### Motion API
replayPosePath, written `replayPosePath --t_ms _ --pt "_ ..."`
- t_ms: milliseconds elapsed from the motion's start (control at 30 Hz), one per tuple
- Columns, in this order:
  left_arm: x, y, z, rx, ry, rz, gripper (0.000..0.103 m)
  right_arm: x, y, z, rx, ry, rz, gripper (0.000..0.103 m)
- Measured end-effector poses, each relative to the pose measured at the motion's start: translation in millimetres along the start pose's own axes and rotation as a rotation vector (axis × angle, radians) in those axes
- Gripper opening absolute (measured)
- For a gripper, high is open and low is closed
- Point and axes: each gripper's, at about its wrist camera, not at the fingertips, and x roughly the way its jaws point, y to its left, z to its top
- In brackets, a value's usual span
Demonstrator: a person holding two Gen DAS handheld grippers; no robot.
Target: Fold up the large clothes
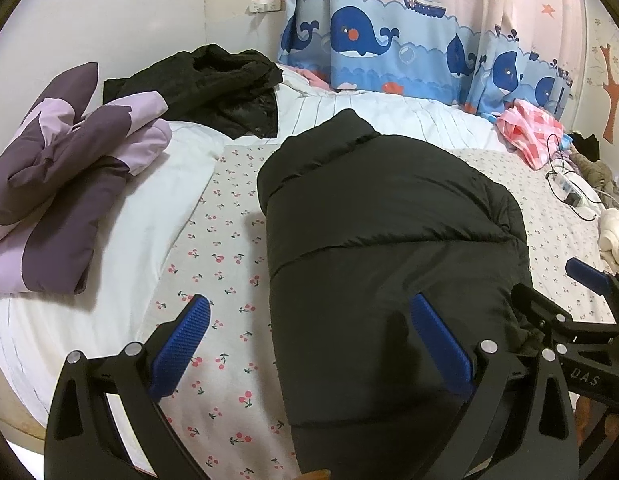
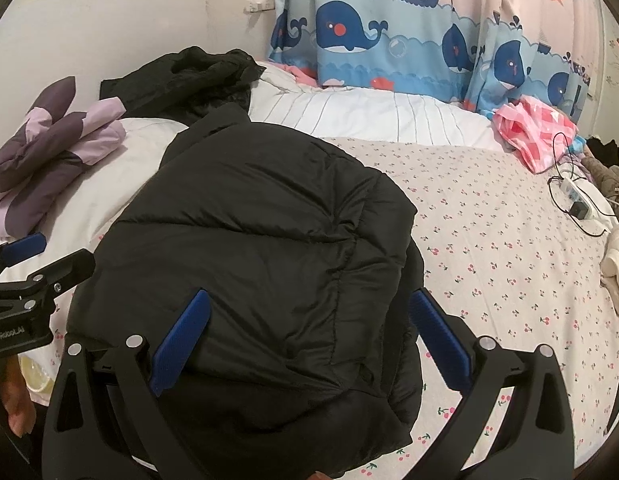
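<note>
Nearest in the left wrist view, the left gripper (image 1: 309,344) hangs with its blue pads spread wide and nothing between them, its right pad over the near edge of the black puffer jacket (image 1: 389,240) and its left pad over the cherry-print sheet (image 1: 221,280). In the right wrist view the right gripper (image 2: 309,340) is likewise spread and holds nothing, both pads poised over the jacket's near end at about 6 o'clock. The jacket lies on the sheet as a narrow padded bundle running from 6 toward 12 o'clock, its collar end farthest away; its sides look already turned in, so I judge the lengthwise fold done and the end-to-end fold the one in hand. The next move probably calls for both grippers to drop onto the near hem, one at each corner, pinch through the thick layers (the slippery shell may slide) and carry it toward the collar. Farther off, at 10 o'clock, a folded purple coat (image 1: 69,176) rests on the white quilt (image 1: 149,208), with a crumpled black garment (image 1: 213,84) beyond, and the whale curtain (image 1: 389,32) hangs at 12 o'clock.
</note>
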Motion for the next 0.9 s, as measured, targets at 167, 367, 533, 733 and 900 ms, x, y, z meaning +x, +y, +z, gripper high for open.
replayPosePath --t_ms 167,367,533,733,900 --pt "3.5 0.6 0.7 -0.011 0.017 -0.021 0.096 3.8 -3.0 1.5 0.02 0.017 -0.013 0.097" --pt "12.0 2.3 -0.3 -0.043 0.062 -0.058 0.096 5.5 -7.2 2.1 0.053 0.034 -0.028 0.097" --pt "14.5 3.3 0.8 -0.045 0.066 -0.057 0.096 4.7 -10.4 2.8 0.072 0.039 -0.027 0.097" --pt "14.8 -1.1 0.8 -0.027 0.066 -0.046 0.096 4.3 -9.5 3.2 0.06 0.04 -0.045 0.097" --pt "12.6 -2.9 2.7 -0.021 0.06 -0.046 0.096 6.7 -2.3 4.1 0.034 0.039 -0.126 0.097"
